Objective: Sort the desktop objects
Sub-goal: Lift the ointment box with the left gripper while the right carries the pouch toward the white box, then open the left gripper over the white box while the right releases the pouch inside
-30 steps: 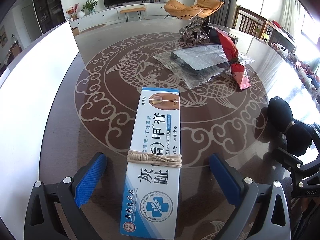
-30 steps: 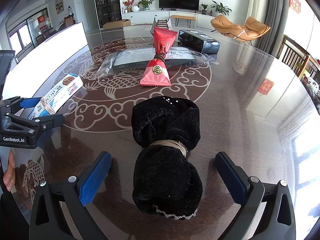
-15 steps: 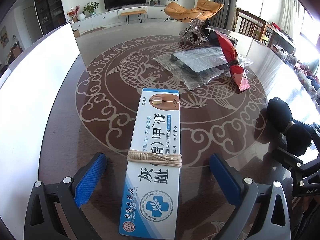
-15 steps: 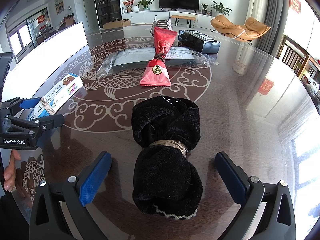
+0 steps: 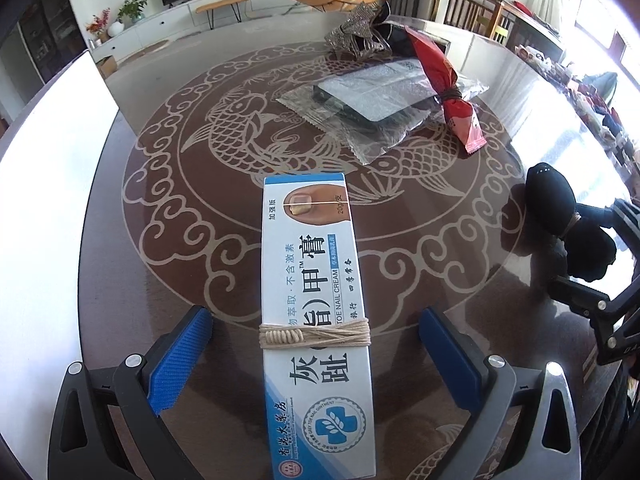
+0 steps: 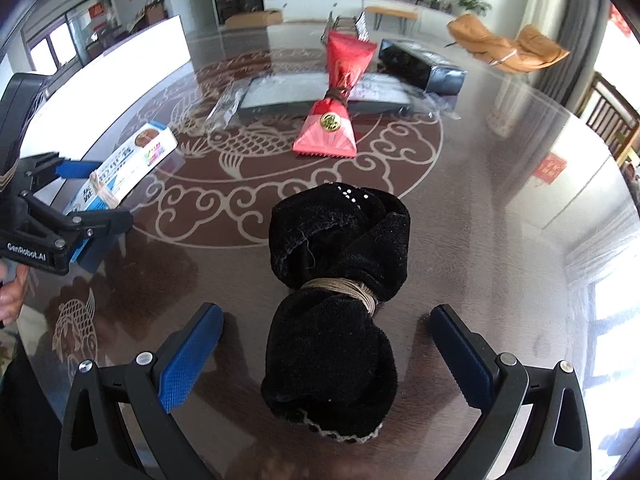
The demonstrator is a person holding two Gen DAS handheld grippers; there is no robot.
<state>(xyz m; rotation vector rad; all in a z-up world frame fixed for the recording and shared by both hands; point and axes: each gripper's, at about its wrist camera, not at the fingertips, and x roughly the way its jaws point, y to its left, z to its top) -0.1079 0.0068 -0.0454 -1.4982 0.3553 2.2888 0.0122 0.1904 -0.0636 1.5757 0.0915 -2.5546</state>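
A long white and blue ointment box (image 5: 316, 320) tied with twine lies flat on the table, running between the fingers of my left gripper (image 5: 316, 356), which is open and clear of its sides. From the right wrist the same box (image 6: 120, 172) shows at far left. A black cloth bundle (image 6: 336, 312) bound with twine at its waist lies between the wide-open fingers of my right gripper (image 6: 324, 356), touching neither pad. The bundle (image 5: 560, 224) sits at the right in the left wrist view.
Farther back lie a red packet (image 6: 334, 112) tied at the middle, a grey flat pack in clear plastic (image 5: 376, 96), a dark box (image 6: 420, 66) and a silvery bow (image 5: 356, 32). A white board (image 5: 48, 176) runs along the table's left side. A hand (image 6: 10, 300) holds the left gripper.
The left wrist view has shifted slightly, as the left gripper tilted or drew back a little over the box. The right gripper and bundle have not moved.
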